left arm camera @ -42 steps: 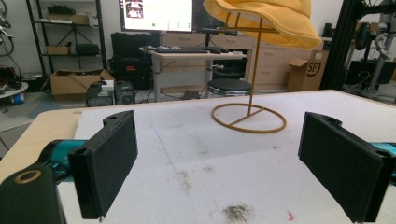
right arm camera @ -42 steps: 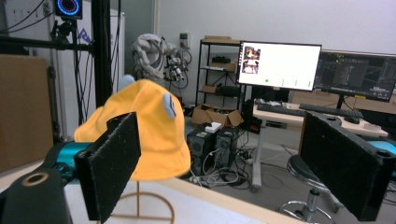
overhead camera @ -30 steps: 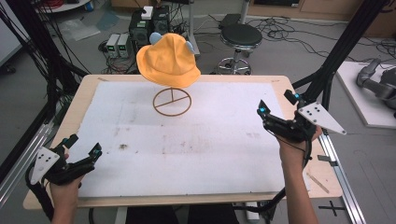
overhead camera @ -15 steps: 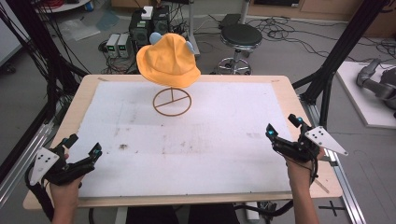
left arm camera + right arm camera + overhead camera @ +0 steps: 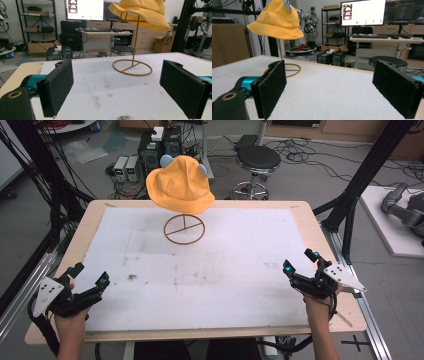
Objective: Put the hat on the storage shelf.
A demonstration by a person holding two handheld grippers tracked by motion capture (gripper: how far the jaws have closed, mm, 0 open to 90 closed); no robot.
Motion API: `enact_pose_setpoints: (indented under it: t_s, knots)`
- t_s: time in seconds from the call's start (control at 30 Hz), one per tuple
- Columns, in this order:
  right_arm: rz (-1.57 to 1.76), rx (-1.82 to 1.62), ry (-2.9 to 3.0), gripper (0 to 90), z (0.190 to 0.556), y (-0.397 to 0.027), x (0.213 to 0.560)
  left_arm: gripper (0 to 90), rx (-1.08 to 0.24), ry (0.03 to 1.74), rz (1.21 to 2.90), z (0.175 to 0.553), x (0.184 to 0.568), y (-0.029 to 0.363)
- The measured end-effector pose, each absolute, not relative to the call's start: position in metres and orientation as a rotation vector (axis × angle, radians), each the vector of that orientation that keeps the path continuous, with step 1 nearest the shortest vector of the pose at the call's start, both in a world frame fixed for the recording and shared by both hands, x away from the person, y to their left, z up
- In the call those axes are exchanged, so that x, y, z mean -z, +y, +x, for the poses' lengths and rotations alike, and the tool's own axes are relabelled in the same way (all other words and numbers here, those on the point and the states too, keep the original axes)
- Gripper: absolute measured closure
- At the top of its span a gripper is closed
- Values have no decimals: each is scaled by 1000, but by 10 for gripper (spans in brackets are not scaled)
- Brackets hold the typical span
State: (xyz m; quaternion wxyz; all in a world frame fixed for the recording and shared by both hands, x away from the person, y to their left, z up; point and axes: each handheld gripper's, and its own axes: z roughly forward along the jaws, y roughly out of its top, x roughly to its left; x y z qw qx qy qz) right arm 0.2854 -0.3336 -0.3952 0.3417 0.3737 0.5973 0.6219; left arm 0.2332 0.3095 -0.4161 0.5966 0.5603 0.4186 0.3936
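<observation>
The hat (image 5: 179,185) sits on its stand (image 5: 184,228) at the far middle of the table (image 5: 300,215), well apart from both grippers at the near corners. The left gripper (image 5: 90,284) and right gripper (image 5: 301,263) both have jaws spread wide and empty. The hat lies ahead of each pair of jaws, neither hand clearly nearer by my read.

A pale wooden tabletop (image 5: 320,235) carries a stained white mat (image 5: 200,270) covering most of it, with a brown wire hat stand (image 5: 184,228) on the mat's far middle.
</observation>
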Motion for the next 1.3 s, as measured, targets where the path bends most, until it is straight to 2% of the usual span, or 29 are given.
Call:
enact_pose_setpoints:
  t_s: [1.3]
  knots:
    - [948, -1639, 1532, 118, 277, -340, 400, 122, -898, 957, 1276, 234, 412, 315]
